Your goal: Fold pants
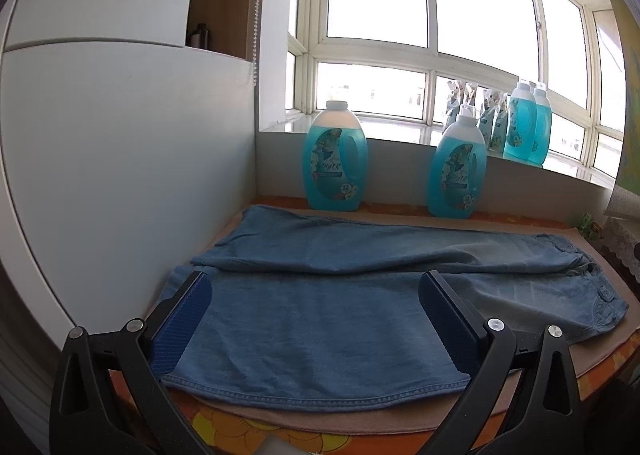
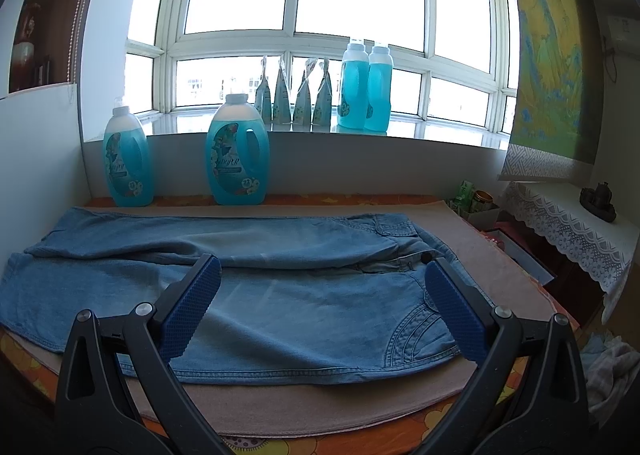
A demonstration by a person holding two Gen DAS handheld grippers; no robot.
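Blue denim pants (image 1: pixel 320 319) lie flat on a beige mat (image 1: pixel 340 421), legs to the left and waist to the right. The far leg overlaps the near leg along the middle. My left gripper (image 1: pixel 316 287) is open and empty, hovering over the near leg close to its hem. In the right wrist view the pants (image 2: pixel 280 315) show their stitched pocket and waistband at the right. My right gripper (image 2: pixel 324 275) is open and empty above the waist half, its fingers (image 2: pixel 456 315) straddling the fabric without holding it.
Two blue detergent bottles (image 1: pixel 336 159) (image 1: pixel 458 171) stand on the table behind the pants, and more bottles (image 2: pixel 364 87) and pouches on the windowsill. A white panel (image 1: pixel 120 159) closes the left side. A lace-covered side table (image 2: pixel 572 223) stands to the right.
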